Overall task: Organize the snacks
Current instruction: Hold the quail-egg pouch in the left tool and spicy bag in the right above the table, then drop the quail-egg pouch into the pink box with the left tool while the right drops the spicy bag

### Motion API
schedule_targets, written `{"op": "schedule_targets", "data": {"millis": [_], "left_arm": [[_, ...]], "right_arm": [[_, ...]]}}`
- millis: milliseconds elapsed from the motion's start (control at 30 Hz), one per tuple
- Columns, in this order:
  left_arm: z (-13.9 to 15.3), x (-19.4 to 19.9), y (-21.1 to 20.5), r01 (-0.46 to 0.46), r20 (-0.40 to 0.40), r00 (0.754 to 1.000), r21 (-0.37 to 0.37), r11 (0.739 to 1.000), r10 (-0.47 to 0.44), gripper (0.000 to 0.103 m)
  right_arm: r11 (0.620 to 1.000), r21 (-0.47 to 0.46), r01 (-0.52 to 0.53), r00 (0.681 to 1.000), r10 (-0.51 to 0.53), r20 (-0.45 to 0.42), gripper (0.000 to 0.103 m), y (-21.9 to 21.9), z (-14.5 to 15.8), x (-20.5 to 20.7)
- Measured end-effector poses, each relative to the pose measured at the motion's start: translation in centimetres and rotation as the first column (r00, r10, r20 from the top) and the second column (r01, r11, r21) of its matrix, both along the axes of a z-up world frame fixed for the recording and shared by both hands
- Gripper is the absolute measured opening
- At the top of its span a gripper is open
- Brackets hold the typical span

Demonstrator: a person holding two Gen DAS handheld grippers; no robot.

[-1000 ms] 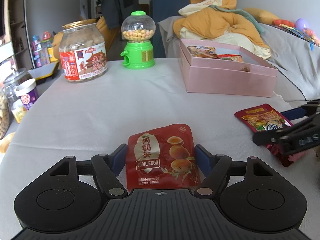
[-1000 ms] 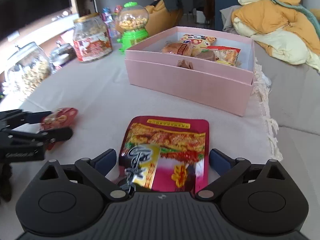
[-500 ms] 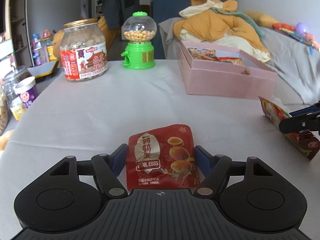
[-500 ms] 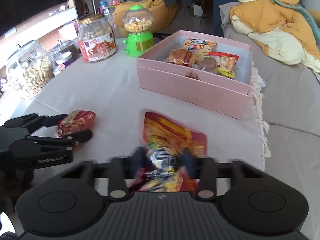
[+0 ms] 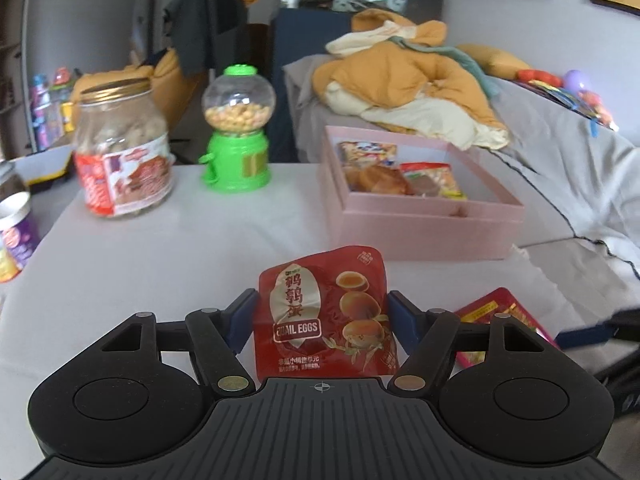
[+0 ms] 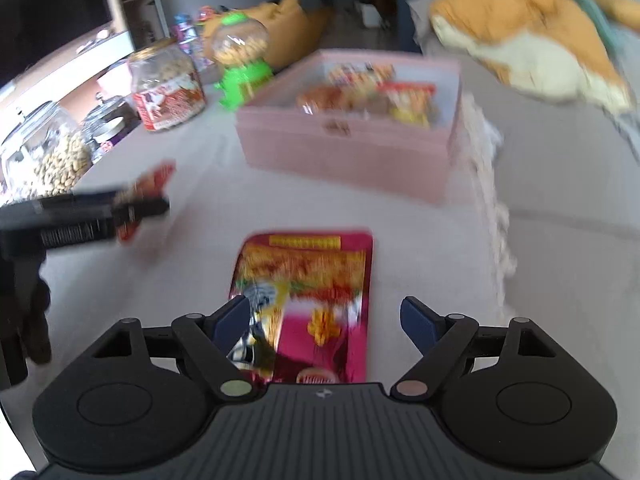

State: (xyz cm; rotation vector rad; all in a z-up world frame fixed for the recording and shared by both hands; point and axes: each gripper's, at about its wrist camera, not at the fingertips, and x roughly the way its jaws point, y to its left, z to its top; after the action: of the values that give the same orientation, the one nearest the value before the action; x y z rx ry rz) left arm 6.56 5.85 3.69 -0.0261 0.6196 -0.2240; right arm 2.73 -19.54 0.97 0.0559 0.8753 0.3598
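A red quail-egg packet (image 5: 324, 312) is squeezed by its sides between the blue pads of my left gripper (image 5: 322, 305), whose jaws are closing a little on it. The right wrist view shows that packet (image 6: 148, 184) lifted off the cloth in the left gripper (image 6: 136, 206). A magenta snack packet (image 6: 308, 280) lies flat between the jaws of my right gripper (image 6: 326, 314), which are opening. The left pad touches the packet's edge and the right pad stands apart. The open pink box (image 5: 424, 232) with several snacks stands beyond. The left wrist view also shows the magenta packet (image 5: 500, 316).
A red-labelled jar (image 5: 120, 152) and a green candy dispenser (image 5: 238, 136) stand at the table's far left, with a small purple cup (image 5: 16, 240) near the left edge. Glass jars of nuts (image 6: 44, 152) sit further left. A sofa with an orange blanket (image 5: 400, 88) borders the right.
My left gripper has risen with the quail-egg packet and come nearer the pink box. My right gripper pinched and crumpled the magenta packet, then spread its jaws; the packet lies flat again.
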Motion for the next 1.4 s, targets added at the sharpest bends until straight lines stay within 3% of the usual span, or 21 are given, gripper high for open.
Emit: {"op": "schedule_targets", "data": {"millis": [67, 200, 333, 367, 400, 467, 700, 1033, 1167, 1233, 1300, 1333, 1400], "left_arm": [[0.0, 0.7, 0.0, 0.011, -0.004, 1.0, 0.011, 1.0, -0.011, 0.075], [-0.4, 1.2, 0.6, 0.021, -0.023, 1.0, -0.002, 1.0, -0.021, 0.075], [-1.2, 0.9, 1.0, 0.041, -0.048, 0.998, -0.007, 0.999, -0.041, 0.075], [-1.4, 0.7, 1.0, 0.049, -0.054, 0.997, -0.003, 0.999, -0.049, 0.075], [-1.6, 0.7, 0.9, 0.055, -0.06, 0.997, 0.0, 0.998, -0.055, 0.075], [-2.0, 0.4, 0.7, 0.063, -0.073, 0.995, -0.003, 0.998, -0.064, 0.075], [-1.3, -1.1, -1.0, 0.088, -0.057, 0.995, 0.026, 0.996, -0.086, 0.075], [2.6, -2.1, -4.5, 0.124, 0.014, 0.992, 0.096, 0.988, -0.126, 0.075], [6.7, 1.9, -5.7, 0.114, 0.104, 0.988, 0.042, 0.993, -0.118, 0.076], [8.9, 4.9, -5.9, 0.088, 0.163, 0.983, -0.03, 0.996, -0.083, 0.077], [9.7, 8.6, -6.3, 0.12, 0.19, 0.977, -0.121, 0.985, -0.095, 0.077], [9.2, 10.7, -6.7, 0.153, 0.168, 0.977, -0.143, 0.978, -0.129, 0.078], [7.2, 14.5, -7.8, 0.181, 0.029, 0.983, -0.117, 0.977, -0.179, 0.079]], "right_arm": [[0.999, 0.017, 0.028, 1.0, -0.028, 0.006, 0.093, 0.6, -0.6, 0.0], [0.999, 0.008, 0.035, 0.999, -0.035, 0.005, 0.094, 2.9, -0.7, 0.9], [0.989, -0.145, -0.023, 0.999, 0.028, 0.032, 0.092, 5.7, -1.0, 1.5], [0.984, -0.171, -0.057, 0.997, 0.065, 0.042, 0.087, 6.0, -1.0, 1.3], [0.981, -0.171, -0.092, 0.994, 0.1, 0.043, 0.078, 5.9, -0.7, 1.0], [0.976, -0.172, -0.132, 0.99, 0.139, 0.029, 0.07, 5.8, -0.2, 0.8], [0.984, -0.154, -0.093, 0.995, 0.098, 0.028, 0.065, 4.3, 0.7, 0.2], [0.999, -0.05, -0.007, 0.983, 0.016, 0.183, 0.065, 0.4, 5.6, -1.3], [0.999, -0.023, 0.028, 0.978, -0.023, 0.209, 0.065, -1.1, 6.4, -0.7], [0.999, -0.017, 0.042, 0.976, -0.037, 0.213, 0.065, -1.7, 6.4, -0.2], [0.999, -0.01, 0.051, 0.976, -0.048, 0.215, 0.065, -2.0, 6.4, 0.2], [0.998, -0.006, 0.056, 0.976, -0.053, 0.213, 0.065, -2.3, 6.2, 0.5], [0.998, -0.001, 0.067, 0.977, -0.066, 0.202, 0.065, -2.7, 5.7, 1.1]]}}
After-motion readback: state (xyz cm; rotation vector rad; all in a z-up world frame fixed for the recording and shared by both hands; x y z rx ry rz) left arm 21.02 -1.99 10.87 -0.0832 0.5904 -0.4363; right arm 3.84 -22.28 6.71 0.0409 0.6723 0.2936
